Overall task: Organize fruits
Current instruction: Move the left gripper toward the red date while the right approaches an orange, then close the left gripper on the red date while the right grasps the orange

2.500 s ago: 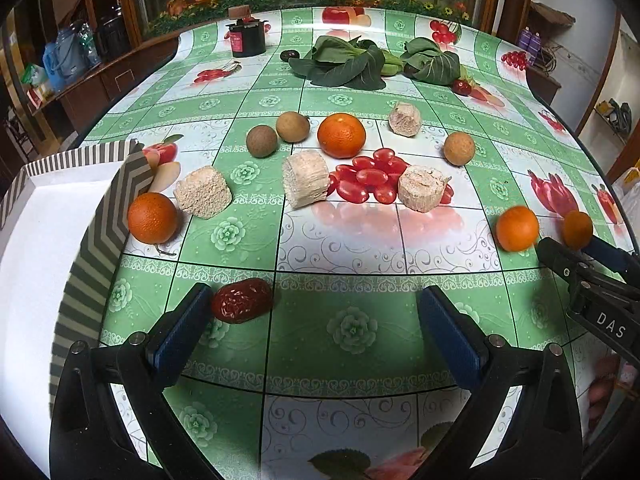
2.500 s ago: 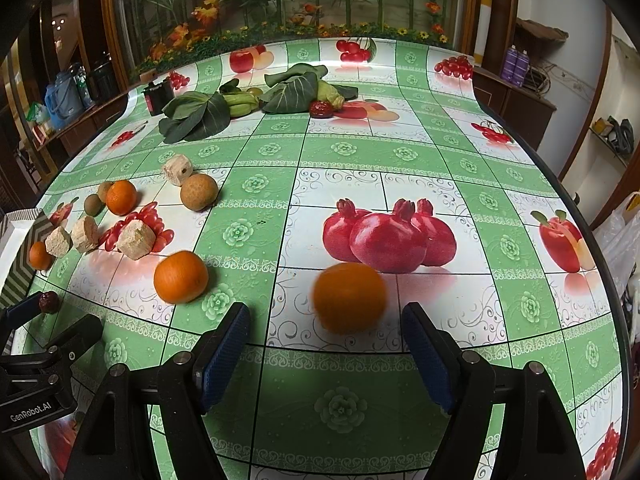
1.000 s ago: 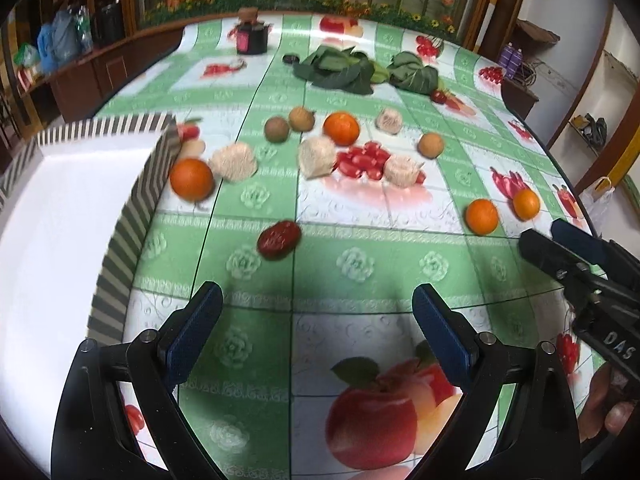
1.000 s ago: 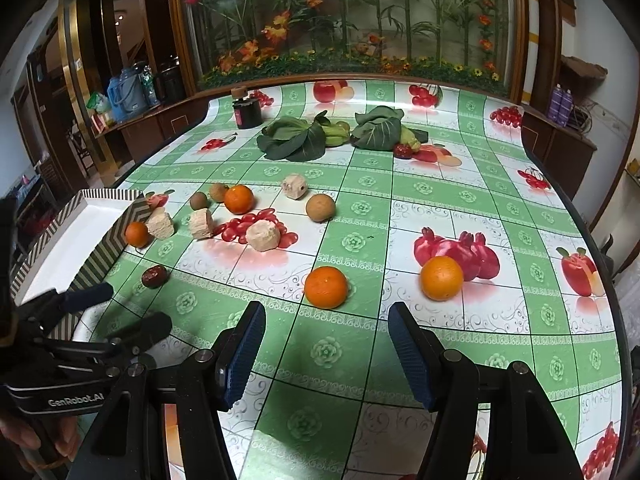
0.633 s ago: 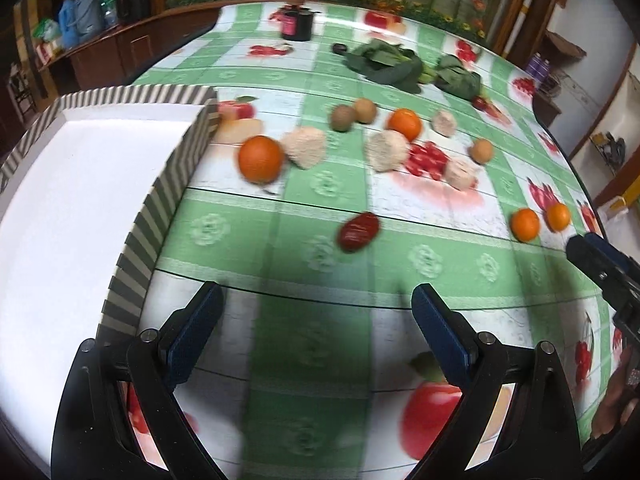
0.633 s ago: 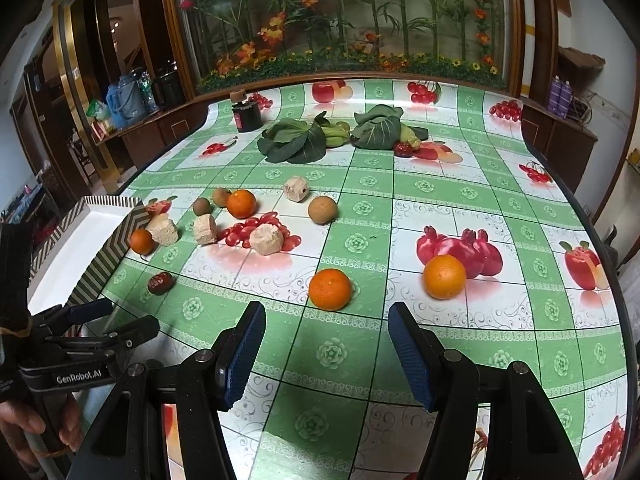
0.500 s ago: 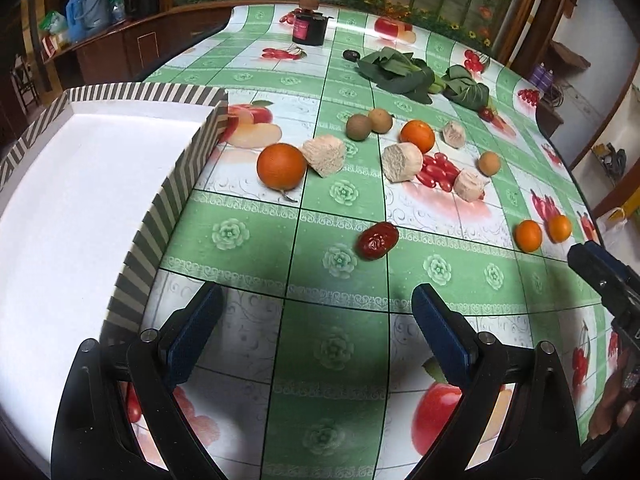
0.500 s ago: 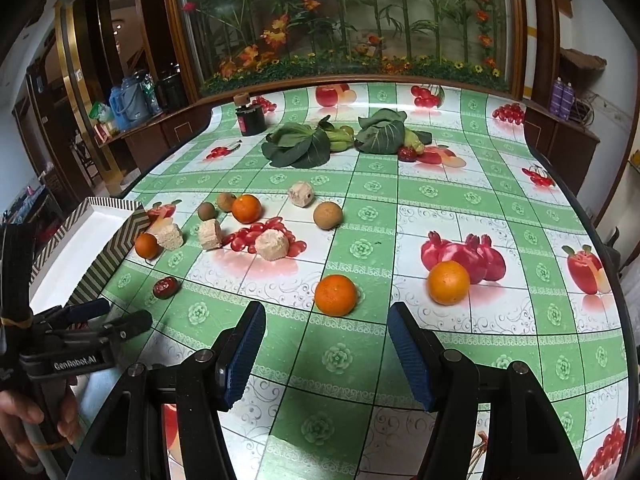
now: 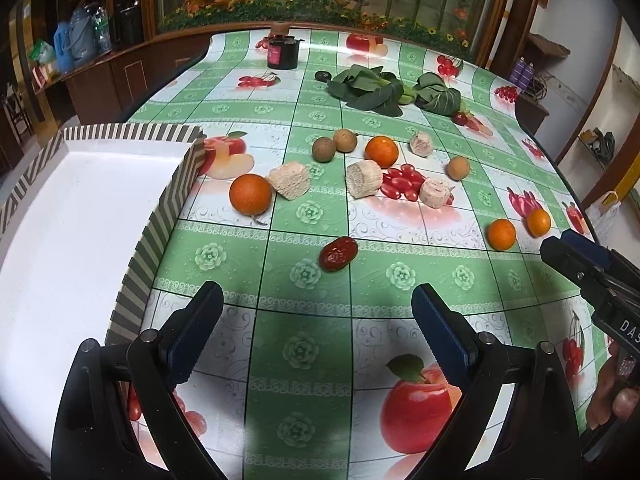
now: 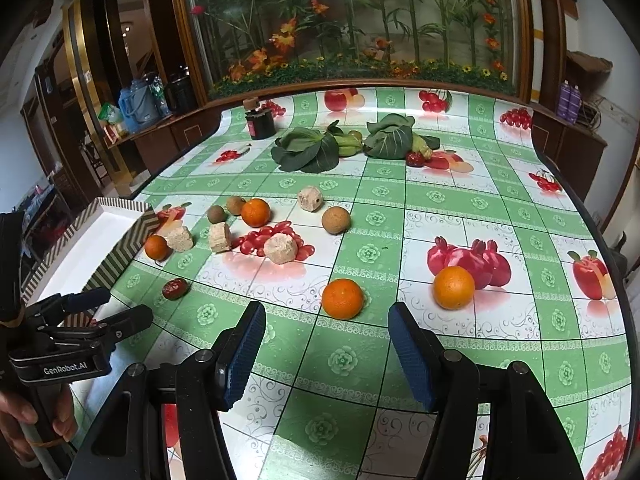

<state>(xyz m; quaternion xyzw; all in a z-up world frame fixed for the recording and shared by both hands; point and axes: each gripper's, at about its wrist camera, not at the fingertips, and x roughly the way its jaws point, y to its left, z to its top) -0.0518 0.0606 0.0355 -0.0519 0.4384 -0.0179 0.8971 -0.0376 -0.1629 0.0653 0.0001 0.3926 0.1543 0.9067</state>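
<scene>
My left gripper hangs open and empty over the green fruit-print table. A red date lies just beyond its fingertips. An orange rests near the striped rim of the white tray on the left. My right gripper is also open and empty. One orange sits on the cloth just past its tips, and a second orange lies to the right. A fourth orange, brown round fruits, beige chunks and cherry tomatoes lie mid-table.
Leafy greens and a dark jar stand at the far end. The table's curved edge runs down the right side. The left gripper shows at the right view's lower left, held by a hand.
The left gripper has shifted slightly, so the tray and the date now sit further right in its view. The right gripper has kept still. Both stay open and empty.
</scene>
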